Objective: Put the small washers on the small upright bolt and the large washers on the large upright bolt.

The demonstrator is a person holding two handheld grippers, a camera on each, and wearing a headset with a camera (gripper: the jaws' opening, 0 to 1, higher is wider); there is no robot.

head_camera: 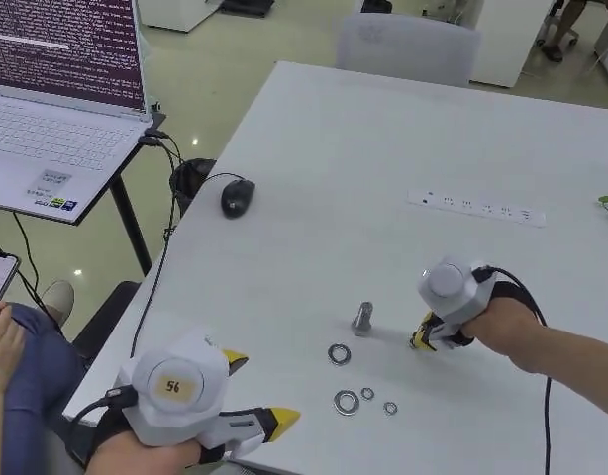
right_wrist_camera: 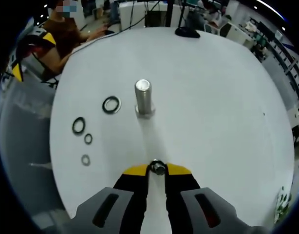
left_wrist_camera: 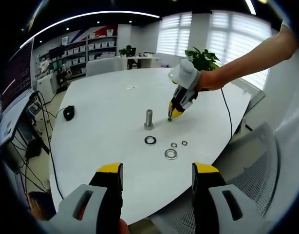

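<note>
A white, smooth table [head_camera: 314, 148] carries one large bolt [head_camera: 361, 317], standing upright on its head a little way in from the near edge. It is a plain grey metal cylinder with a wider base.

Four flat metal washers lie loose on the table between that bolt and the near edge, none of them threaded onto anything. Two are large: one large washer [head_camera: 339, 353] just beside the bolt's base, and a second large washer [head_camera: 346, 402] closer to the near edge. Two are small: one small washer [head_camera: 367, 393] just beside the second large one, and another small washer [head_camera: 390, 407] next to it.

The right gripper [head_camera: 421, 342] points steeply down, its yellow tips at the table surface just to the right of the large bolt. The person's forearm reaches in from the right edge. In the right gripper view its jaws are clamped together on a small bolt [right_wrist_camera: 158, 167], a little round metal piece pinched between the tips.

The left gripper [head_camera: 259, 389] hovers level at the near left corner, aimed across the table toward the washers. Its yellow-tipped jaws stand wide apart and hold nothing.

A black computer mouse [head_camera: 238, 197] sits near the left edge, and a white power strip [head_camera: 477, 208] lies toward the far right.
</note>
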